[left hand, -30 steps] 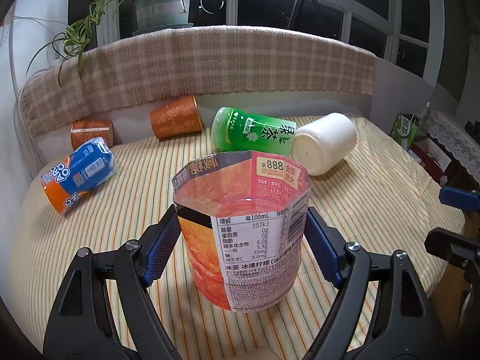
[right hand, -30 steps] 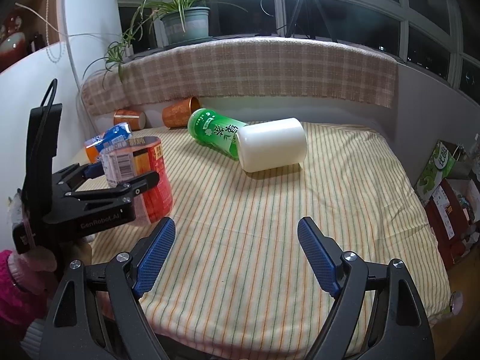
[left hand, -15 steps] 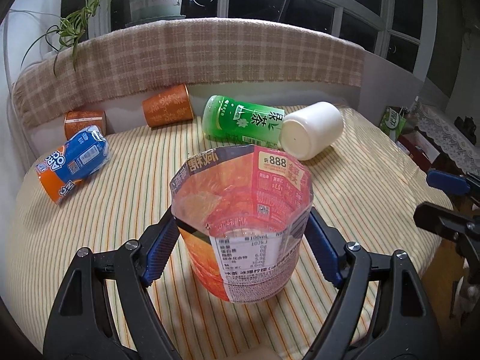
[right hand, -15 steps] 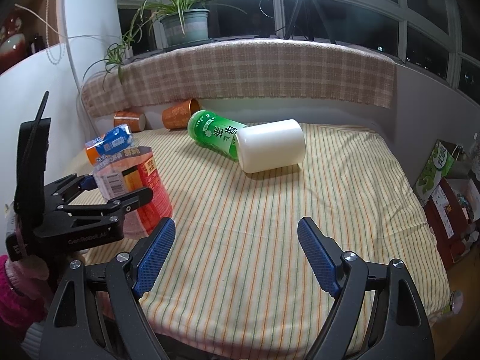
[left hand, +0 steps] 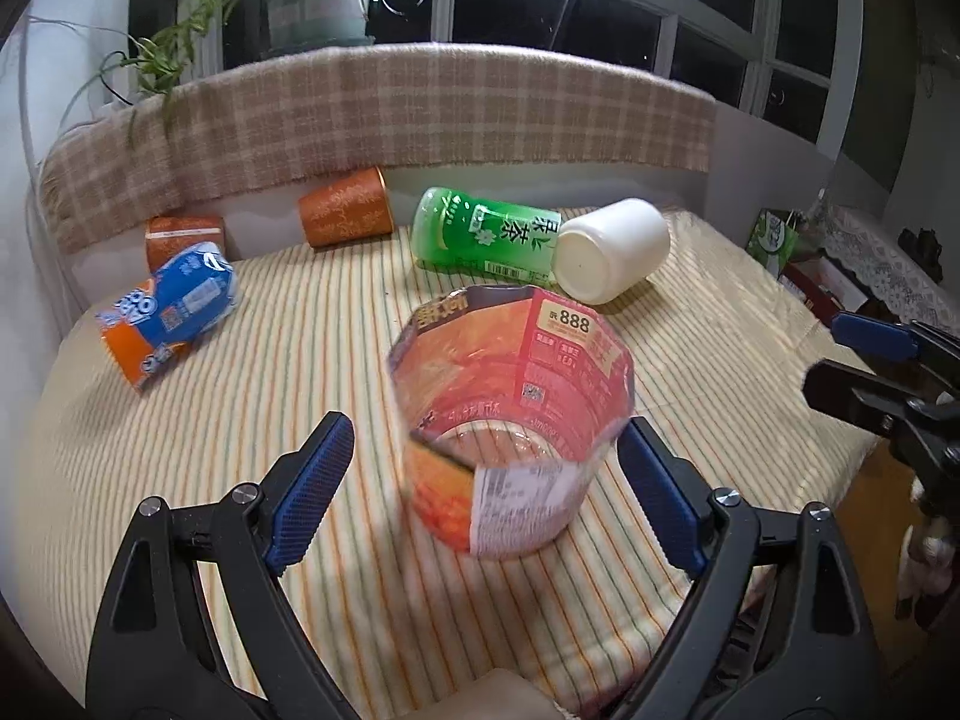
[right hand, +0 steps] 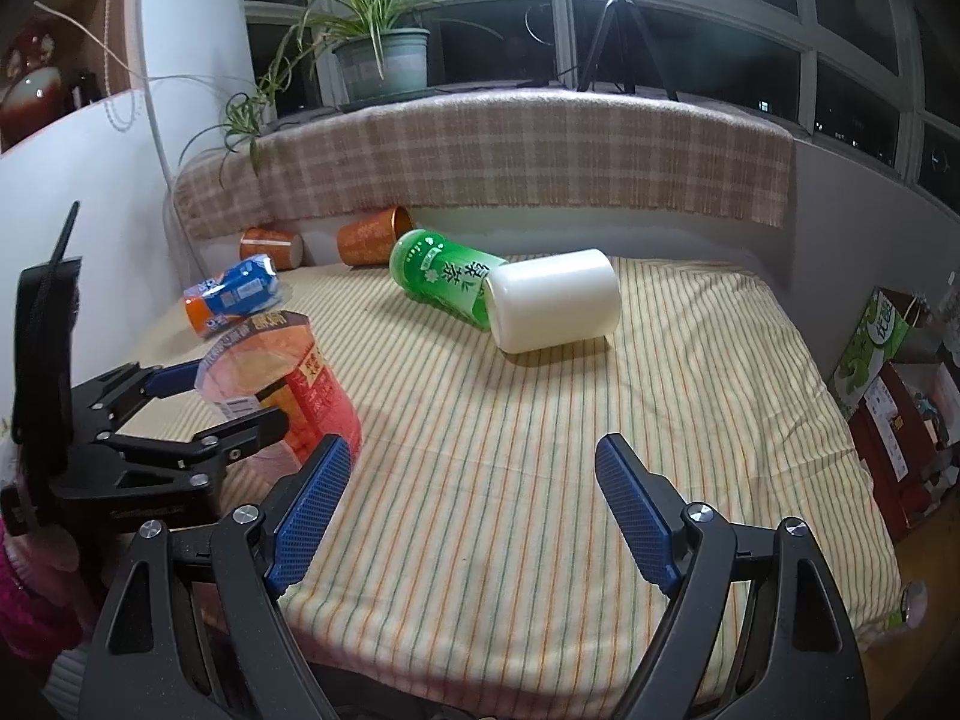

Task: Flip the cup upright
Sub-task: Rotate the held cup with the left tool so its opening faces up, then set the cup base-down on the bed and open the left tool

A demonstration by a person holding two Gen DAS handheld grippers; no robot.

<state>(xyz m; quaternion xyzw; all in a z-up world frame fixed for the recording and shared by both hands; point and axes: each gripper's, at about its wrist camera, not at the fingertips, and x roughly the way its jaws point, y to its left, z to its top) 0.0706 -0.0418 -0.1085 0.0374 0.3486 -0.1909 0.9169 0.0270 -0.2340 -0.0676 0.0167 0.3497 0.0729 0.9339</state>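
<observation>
Cup (left hand: 510,414), cut from a red-orange bottle, stands upright with its open mouth up on the striped counter (left hand: 300,360) in the left wrist view. The left tool (left hand: 486,468) has its blue pads spread to either side of the cup: the left pad is clear of it, while the right pad is at its wall, and I cannot tell whether it touches. Behind the cup a green bottle (left hand: 486,237) lies on its side, touching a white cup (left hand: 612,249) that also lies on its side. Farther back lie two orange cups (left hand: 345,216), and to the left a blue-orange can (left hand: 168,315). The right tool (left hand: 882,372) shows at the right edge.

In the right wrist view the right tool (right hand: 468,510) hangs open over the counter's (right hand: 540,420) near edge, holding nothing. At left the left tool (right hand: 210,402) flanks the cup (right hand: 288,384), which looks slightly tilted here. The green bottle (right hand: 444,276) and white cup (right hand: 555,306) lie mid-counter, well apart from both tools. A potted plant (right hand: 378,60) sits on the sill.
</observation>
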